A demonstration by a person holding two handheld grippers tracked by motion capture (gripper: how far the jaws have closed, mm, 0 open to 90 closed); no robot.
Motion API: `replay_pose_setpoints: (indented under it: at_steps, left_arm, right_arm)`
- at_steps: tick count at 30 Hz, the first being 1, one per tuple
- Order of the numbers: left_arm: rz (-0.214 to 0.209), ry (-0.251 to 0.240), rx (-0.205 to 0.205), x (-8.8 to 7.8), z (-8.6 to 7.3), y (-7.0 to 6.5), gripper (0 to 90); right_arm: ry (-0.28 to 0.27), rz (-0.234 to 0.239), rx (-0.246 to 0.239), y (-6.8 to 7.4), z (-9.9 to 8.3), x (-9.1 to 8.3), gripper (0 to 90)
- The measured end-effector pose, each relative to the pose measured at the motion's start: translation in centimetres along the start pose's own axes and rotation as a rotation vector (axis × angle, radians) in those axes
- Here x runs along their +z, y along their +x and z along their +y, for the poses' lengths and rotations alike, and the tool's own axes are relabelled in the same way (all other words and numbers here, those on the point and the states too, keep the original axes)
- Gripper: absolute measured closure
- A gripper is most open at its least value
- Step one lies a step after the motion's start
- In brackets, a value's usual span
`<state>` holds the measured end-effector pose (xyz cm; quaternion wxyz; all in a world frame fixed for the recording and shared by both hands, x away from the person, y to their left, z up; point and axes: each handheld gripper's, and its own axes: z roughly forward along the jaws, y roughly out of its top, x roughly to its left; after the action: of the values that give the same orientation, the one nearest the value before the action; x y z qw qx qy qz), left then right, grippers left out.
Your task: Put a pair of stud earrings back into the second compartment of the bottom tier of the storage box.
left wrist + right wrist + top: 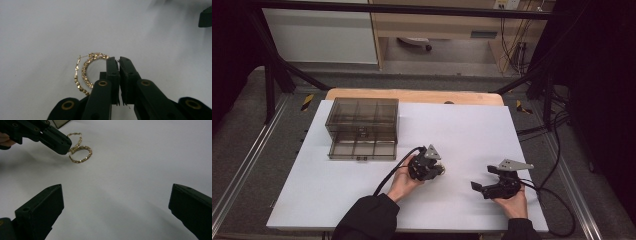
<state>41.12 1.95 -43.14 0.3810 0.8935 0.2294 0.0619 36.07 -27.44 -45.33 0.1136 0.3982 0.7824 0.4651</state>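
A smoky translucent organiser box (362, 128) with divided compartments stands at the far left of the white surface (472, 130). Its lower drawer protrudes towards the viewer.

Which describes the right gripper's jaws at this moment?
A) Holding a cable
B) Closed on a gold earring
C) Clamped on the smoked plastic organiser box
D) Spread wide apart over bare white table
D: in the right gripper view the right gripper has its two black jaws far apart with bare white table between them; the gold hoop earrings lie farther off.
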Motion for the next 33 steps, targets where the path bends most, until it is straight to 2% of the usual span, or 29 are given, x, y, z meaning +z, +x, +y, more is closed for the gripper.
replay_pose_setpoints:
  at_steps: [22, 33]
  left_arm:
    - [0.030, -0.016, -0.034, -4.8, -2.3, 0.9, 86.2]
    - [0.068, -0.021, -0.063, -7.5, -3.9, 2.0, 86.2]
  right_arm:
    - [0.007, -0.003, 0.003, 0.0, 0.0, 0.0, 0.7]
    - [0.011, -0.004, 0.003, 0.0, 0.0, 0.1, 0.7]
